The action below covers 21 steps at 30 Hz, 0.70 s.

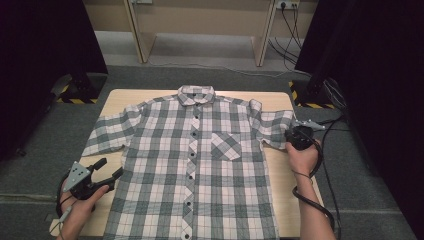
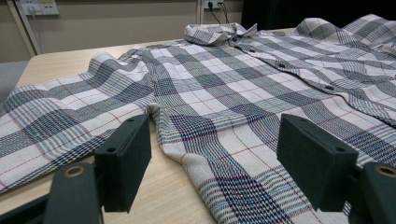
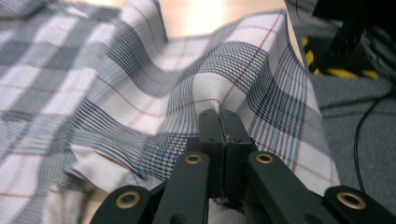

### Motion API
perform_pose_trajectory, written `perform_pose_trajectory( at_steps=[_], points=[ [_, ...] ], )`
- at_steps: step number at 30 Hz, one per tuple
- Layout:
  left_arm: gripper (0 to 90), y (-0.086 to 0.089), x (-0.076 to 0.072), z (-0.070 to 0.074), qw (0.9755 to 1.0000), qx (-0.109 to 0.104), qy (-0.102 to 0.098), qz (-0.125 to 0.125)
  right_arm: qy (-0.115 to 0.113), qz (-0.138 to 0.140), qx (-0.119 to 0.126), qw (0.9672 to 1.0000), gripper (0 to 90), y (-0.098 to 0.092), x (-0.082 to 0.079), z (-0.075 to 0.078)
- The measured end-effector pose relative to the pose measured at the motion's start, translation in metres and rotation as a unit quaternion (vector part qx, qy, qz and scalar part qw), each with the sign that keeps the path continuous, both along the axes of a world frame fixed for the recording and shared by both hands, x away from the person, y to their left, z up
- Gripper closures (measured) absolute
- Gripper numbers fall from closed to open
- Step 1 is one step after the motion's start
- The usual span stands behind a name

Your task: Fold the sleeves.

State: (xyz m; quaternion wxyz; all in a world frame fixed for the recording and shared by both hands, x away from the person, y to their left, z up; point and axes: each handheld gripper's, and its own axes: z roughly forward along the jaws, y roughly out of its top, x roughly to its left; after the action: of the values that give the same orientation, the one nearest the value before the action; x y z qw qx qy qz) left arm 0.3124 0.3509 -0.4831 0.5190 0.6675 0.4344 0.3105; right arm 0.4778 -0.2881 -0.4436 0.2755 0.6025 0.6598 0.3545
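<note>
A grey, white and red plaid short-sleeved shirt (image 1: pixel 200 160) lies flat and buttoned, collar away from me, on a light wooden table (image 1: pixel 280 100). My right gripper (image 1: pixel 291 132) is at the shirt's right sleeve (image 1: pixel 275 125); in the right gripper view its jaws (image 3: pixel 219 116) are shut on the sleeve's cloth (image 3: pixel 243 79), which rises in folds around them. My left gripper (image 1: pixel 111 168) hovers near the table's front left, just off the shirt's side edge, jaws wide open. In the left gripper view the gripper (image 2: pixel 215 140) has bare table and the shirt's hem (image 2: pixel 224 182) between its jaws.
The left sleeve (image 1: pixel 107 132) spreads toward the table's left edge. Beyond the table stands a wooden desk frame (image 1: pixel 142 35). Black curtains flank both sides, with striped stand bases (image 1: pixel 75 100) and cables (image 1: pixel 330 125) on the grey floor.
</note>
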Motion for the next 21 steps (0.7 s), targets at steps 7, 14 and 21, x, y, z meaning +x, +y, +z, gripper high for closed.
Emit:
perform_pose_trajectory(
  at_steps=[7, 14, 21],
  points=[
    [25.6, 0.000, 0.000, 0.000, 1.0000, 0.000, -0.001, 0.000, -0.035, 0.014, 0.003, 0.9993, 89.3, 0.016, 0.000, 0.016],
    [25.6, 0.000, 0.000, 0.000, 1.0000, 0.000, -0.001, -0.001, -0.053, 0.034, 0.003, 0.9980, 89.4, 0.037, 0.004, 0.031],
    [25.6, 0.000, 0.000, 0.000, 1.0000, -0.001, -0.002, -0.002, -0.074, 0.048, -0.003, 0.9961, 89.4, 0.057, 0.007, 0.039]
  ],
)
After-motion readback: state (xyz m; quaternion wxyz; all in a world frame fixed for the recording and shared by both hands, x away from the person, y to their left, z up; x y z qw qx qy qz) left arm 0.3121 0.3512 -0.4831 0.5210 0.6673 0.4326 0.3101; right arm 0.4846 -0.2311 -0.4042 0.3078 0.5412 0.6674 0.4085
